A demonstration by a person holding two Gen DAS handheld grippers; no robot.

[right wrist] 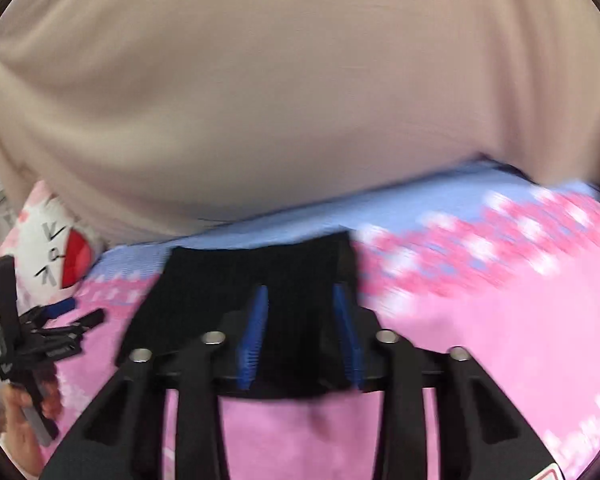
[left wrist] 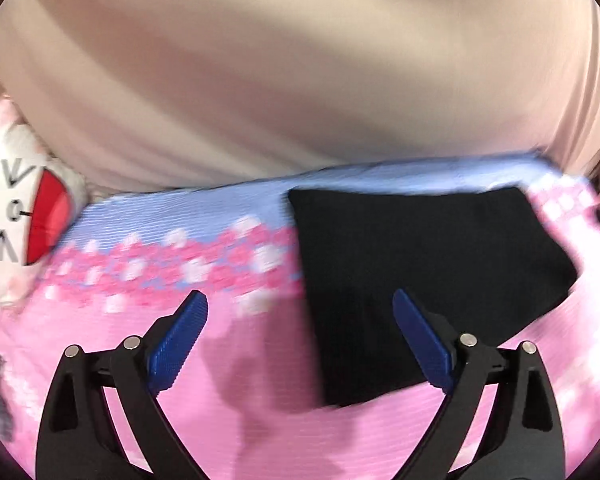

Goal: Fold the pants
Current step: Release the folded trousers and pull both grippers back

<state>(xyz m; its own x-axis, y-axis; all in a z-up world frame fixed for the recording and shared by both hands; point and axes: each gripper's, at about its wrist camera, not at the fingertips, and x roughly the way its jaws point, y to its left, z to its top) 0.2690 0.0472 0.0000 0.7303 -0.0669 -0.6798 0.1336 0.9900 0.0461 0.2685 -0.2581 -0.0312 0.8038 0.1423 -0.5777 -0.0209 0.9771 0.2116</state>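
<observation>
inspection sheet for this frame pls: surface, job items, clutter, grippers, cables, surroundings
Surface: pink and blue patterned bedspread, ribbed, white and pink blotches along the colour change.
Job's things: black folded pants, lying flat on the bedspread as a compact block.
Clutter: white plush toy with a red mouth at the far left edge.
Grippers: left gripper wide open, nothing between the pads; right gripper narrowly parted over the pants, contact unclear through blur.
Cables: nothing seen.
Surroundings: beige draped fabric fills the background.
</observation>
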